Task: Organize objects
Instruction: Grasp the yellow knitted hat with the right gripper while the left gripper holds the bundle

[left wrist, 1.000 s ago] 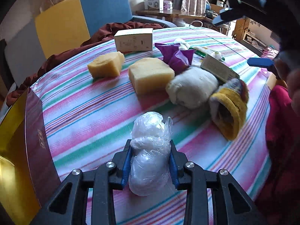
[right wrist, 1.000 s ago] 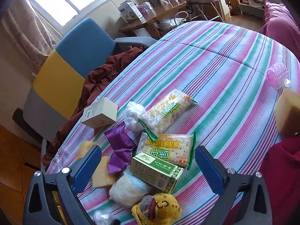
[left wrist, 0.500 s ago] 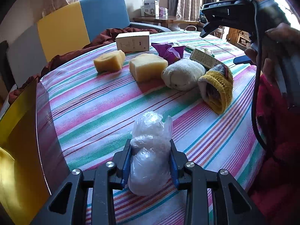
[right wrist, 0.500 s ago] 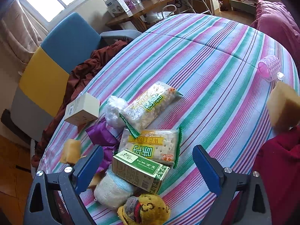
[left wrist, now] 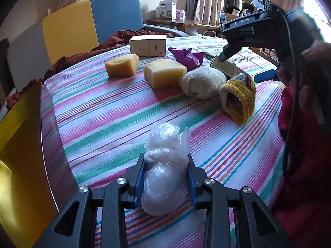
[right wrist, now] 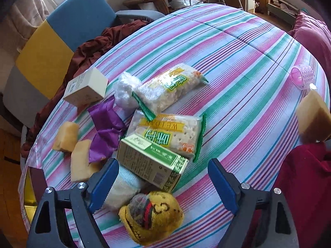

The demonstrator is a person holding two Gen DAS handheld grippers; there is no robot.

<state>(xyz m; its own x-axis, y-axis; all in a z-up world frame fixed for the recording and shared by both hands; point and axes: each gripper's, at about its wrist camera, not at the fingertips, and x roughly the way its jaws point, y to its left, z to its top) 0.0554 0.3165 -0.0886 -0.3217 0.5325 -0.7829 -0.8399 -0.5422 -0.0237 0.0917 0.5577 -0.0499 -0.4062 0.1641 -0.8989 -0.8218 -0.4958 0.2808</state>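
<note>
My left gripper [left wrist: 165,171] is shut on a crumpled clear plastic bag [left wrist: 167,144], held just over the striped tablecloth [left wrist: 107,124]. My right gripper [right wrist: 163,184] hangs over the pile with its jaws closing. A green carton [right wrist: 151,161] and a yellow knit sock [right wrist: 153,217] lie under the gap between them, and neither blue pad [right wrist: 103,184] touches anything. In the left wrist view, one blue pad [left wrist: 265,76] of the right gripper shows above the yellow sock [left wrist: 240,101], beside a white rolled sock [left wrist: 202,81].
Two yellow sponges [left wrist: 122,67] [left wrist: 164,75], a white box [left wrist: 148,45] and a purple wrapper [left wrist: 188,56] lie further back. Two cracker packs [right wrist: 165,138] [right wrist: 169,86] adjoin the carton. A pink roller [right wrist: 303,76] and another sponge [right wrist: 312,119] sit right. A gold-and-maroon box [left wrist: 18,165] stands left.
The right gripper has come down closer to the green carton and its jaws have narrowed. The left gripper still holds the plastic bag and has drawn back a little from the pile.
</note>
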